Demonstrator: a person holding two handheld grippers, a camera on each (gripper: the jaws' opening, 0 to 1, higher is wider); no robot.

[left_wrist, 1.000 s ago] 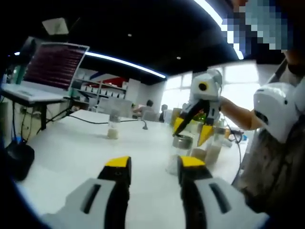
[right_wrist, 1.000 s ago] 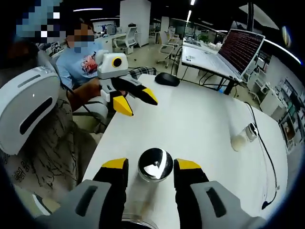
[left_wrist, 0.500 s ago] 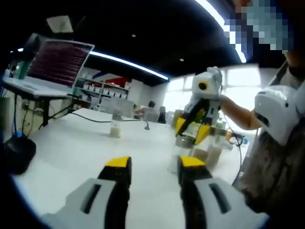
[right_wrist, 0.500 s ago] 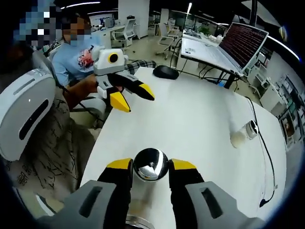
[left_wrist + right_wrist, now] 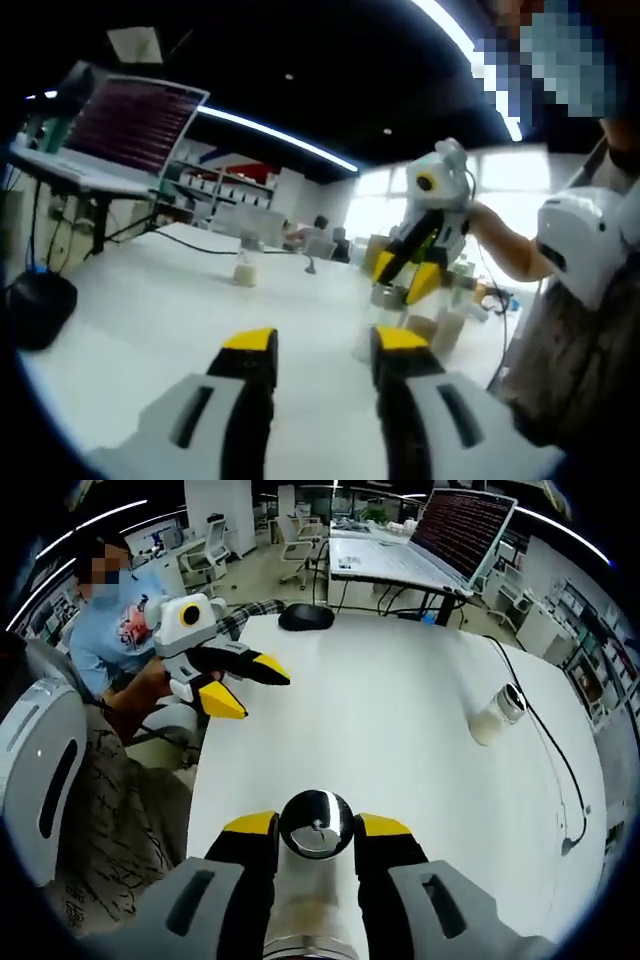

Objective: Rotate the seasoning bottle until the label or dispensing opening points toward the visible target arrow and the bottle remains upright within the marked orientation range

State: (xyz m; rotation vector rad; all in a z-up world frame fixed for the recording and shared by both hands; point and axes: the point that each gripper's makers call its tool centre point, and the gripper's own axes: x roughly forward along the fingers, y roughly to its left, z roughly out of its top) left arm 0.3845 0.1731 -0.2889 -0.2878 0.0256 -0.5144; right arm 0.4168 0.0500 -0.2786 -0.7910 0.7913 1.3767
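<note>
Currently the right gripper [image 5: 317, 830] has its yellow-tipped fingers [image 5: 250, 826] closed in on the seasoning bottle [image 5: 316, 825], one on each side of the shiny metal cap, touching or all but touching it. The bottle stands upright on the white worktop [image 5: 400, 730], near the edge closest to the person; clear body with pale contents shows below the cap between the fingers. Can't make out a label, a dispensing opening or any arrow mark.

In the left gripper view the same right gripper [image 5: 408, 273] comes in from the right, angled down over the seasoning bottle [image 5: 385, 300], which sits among a few other pale jars [image 5: 448, 325] at the worktop's [image 5: 160, 310] far right. That part is blurred, so no detail on them.

The left gripper [image 5: 312, 342] has its fingers [image 5: 250, 342] apart with nothing between them, held above the worktop, well apart from the bottle. From the right gripper view the left gripper [image 5: 240, 685] hangs at the left edge of the worktop, fingers spread, tips pointing across the surface.

Elsewhere:
- second small bottle [image 5: 495, 715], white contents, upright at the far right of the worktop, well apart from the first
- black cable [image 5: 545, 750] runs past it along the surface
- black mouse [image 5: 306, 617] at the far end
- laptop [image 5: 462, 525] with a reddish screen on a separate desk behind
- seated person [image 5: 115, 630] in a light blue shirt off the left side
</note>
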